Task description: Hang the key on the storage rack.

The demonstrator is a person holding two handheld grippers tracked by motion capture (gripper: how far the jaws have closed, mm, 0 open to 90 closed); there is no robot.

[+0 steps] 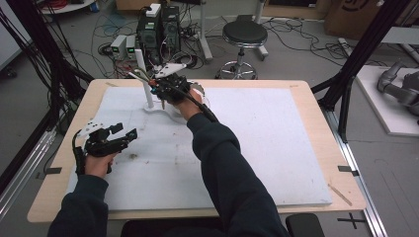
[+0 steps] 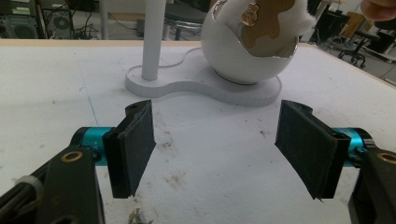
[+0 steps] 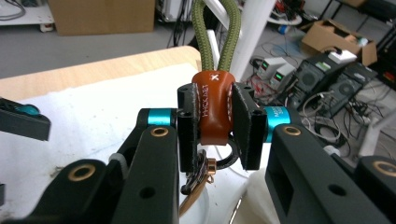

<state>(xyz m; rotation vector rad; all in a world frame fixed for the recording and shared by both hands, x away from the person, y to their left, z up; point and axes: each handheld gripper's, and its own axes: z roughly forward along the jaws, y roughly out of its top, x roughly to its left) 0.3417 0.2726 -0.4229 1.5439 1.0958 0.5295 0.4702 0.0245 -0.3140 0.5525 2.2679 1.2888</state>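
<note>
My left claw (image 2: 212, 149) hangs wide and empty over the tabletop (image 2: 56, 84). My right claw (image 3: 214, 125) is clamped on the keyring's (image 3: 213, 105) brown leather tab, near the stand (image 1: 148, 98) and bowl (image 2: 243, 56). I judge it light, its cord loop (image 3: 217, 32) limp; the tab gives the firmest hold.

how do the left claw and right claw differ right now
The left claw stands open with nothing between its pads; the right claw is shut on the keychain, an orange-brown leather tab with an olive cord loop. The left claw rests low near the table's left edge; the right claw is raised beside the white stand. Both have black pads.
</note>
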